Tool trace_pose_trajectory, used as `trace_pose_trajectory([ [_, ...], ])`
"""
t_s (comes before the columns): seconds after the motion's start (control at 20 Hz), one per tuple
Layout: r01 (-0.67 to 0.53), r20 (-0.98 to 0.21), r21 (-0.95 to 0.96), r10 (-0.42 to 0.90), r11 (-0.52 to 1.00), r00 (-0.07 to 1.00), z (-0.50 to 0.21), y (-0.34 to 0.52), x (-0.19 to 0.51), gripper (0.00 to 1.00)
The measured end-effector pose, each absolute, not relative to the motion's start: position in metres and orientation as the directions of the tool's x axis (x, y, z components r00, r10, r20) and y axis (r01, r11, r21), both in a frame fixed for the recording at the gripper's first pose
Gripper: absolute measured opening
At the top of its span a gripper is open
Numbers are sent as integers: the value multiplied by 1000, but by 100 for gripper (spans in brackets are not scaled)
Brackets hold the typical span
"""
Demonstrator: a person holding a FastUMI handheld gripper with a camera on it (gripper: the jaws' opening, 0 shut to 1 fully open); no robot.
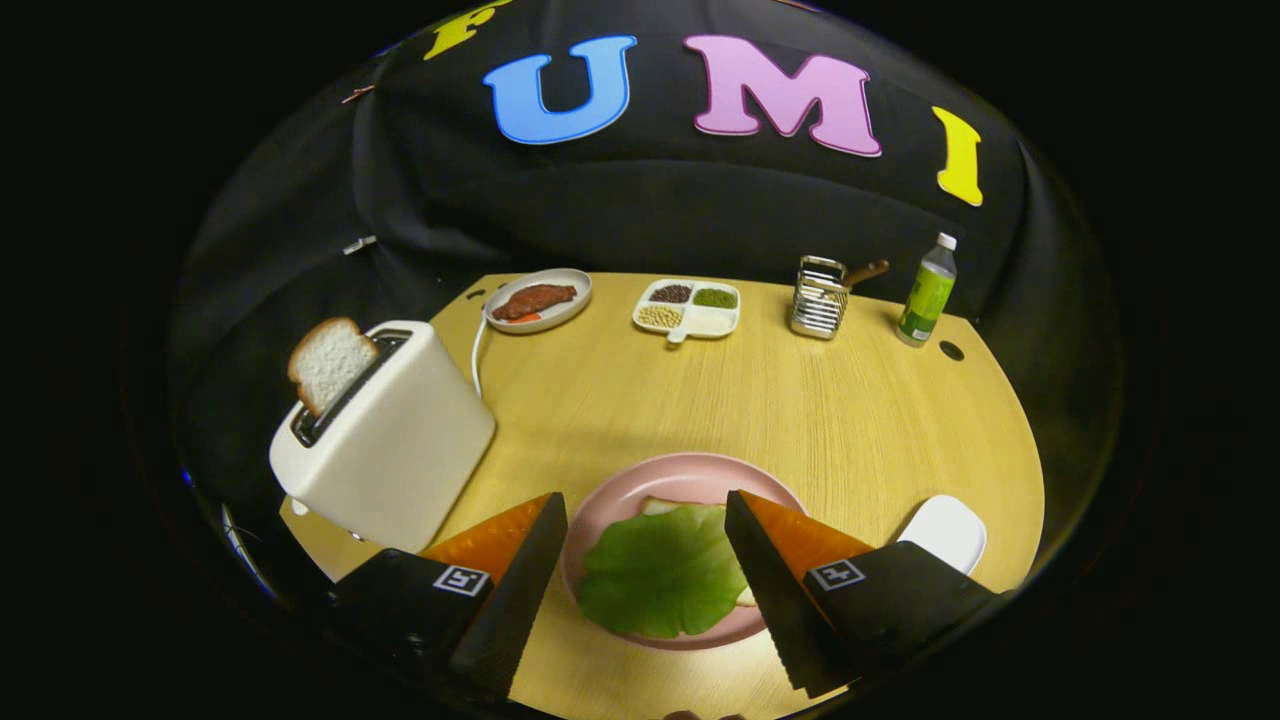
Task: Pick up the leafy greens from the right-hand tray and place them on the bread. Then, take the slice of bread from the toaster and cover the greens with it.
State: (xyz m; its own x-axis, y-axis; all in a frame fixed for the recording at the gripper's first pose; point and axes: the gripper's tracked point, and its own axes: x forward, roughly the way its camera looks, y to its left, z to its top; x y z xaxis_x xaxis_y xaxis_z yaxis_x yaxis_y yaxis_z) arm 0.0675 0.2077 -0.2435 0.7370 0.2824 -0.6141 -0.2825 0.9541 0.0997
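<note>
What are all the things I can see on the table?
Table: one, light wood, under everything.
Toaster: one, cream, beside the left finger.
Bread slice: one, white, sticking out of the toaster.
Pink plate: one, just ahead of the fingers.
Greens: one leaf, green, on bread on the pink plate, between the fingers.
White tray: one, beside the right finger.
Oval plate: one, white, with brown-red food, far side.
Divided dish: one, white, holding grains, far side.
Wire rack: one, silver, far side.
Bottle: one, green with white cap, beside the rack.
Gripper: one, fingers open, either side of the greens.
</note>
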Motion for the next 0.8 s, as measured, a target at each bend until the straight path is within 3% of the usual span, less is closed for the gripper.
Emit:
trace_pose_trajectory([
  [0.3,-388,-516,131,397,912,759,-185,278,76,99],
  [0.8,-558,-453,136,552,818,700,-148,397,70,99],
])
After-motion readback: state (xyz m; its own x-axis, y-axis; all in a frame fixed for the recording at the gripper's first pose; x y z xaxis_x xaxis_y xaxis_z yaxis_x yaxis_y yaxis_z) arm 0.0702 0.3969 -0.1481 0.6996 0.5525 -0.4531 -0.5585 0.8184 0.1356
